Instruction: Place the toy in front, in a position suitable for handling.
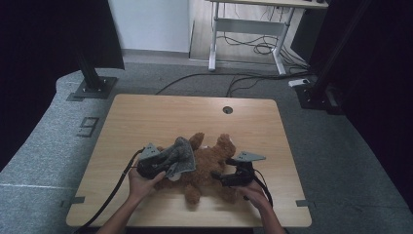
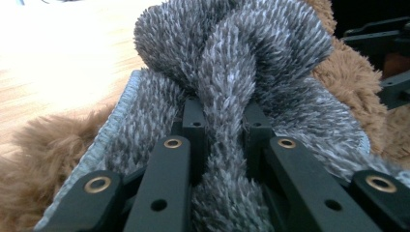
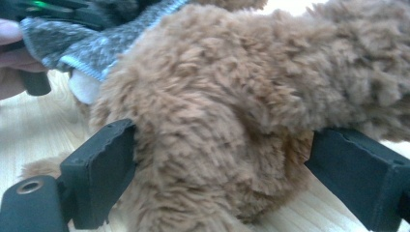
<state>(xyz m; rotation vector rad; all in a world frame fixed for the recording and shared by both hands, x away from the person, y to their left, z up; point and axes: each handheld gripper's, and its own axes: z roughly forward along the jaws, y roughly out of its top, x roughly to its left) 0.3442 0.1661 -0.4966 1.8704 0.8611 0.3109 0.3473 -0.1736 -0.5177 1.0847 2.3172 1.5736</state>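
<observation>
A brown plush bear (image 1: 209,163) lies on the wooden table (image 1: 160,117), near its front edge. A grey fuzzy cloth (image 1: 178,156) is draped over the bear's left side. My left gripper (image 1: 164,167) is shut on a bunched fold of that cloth (image 2: 232,58), which rises between the jaws of the left gripper (image 2: 225,121). Brown bear fur (image 2: 348,82) shows behind the cloth. My right gripper (image 1: 221,178) stands open at the bear's right side. Its jaws straddle a thick furry part of the bear (image 3: 217,111) without squeezing it. The right gripper (image 3: 217,159) sits low over the tabletop.
A round cable hole (image 1: 227,109) sits near the table's far edge. A desk frame (image 1: 248,29) and loose cables (image 1: 243,78) are on the floor beyond. Black stand bases (image 1: 92,87) flank the table's far corners. A hand (image 3: 12,63) holds the other gripper beside the cloth (image 3: 87,46).
</observation>
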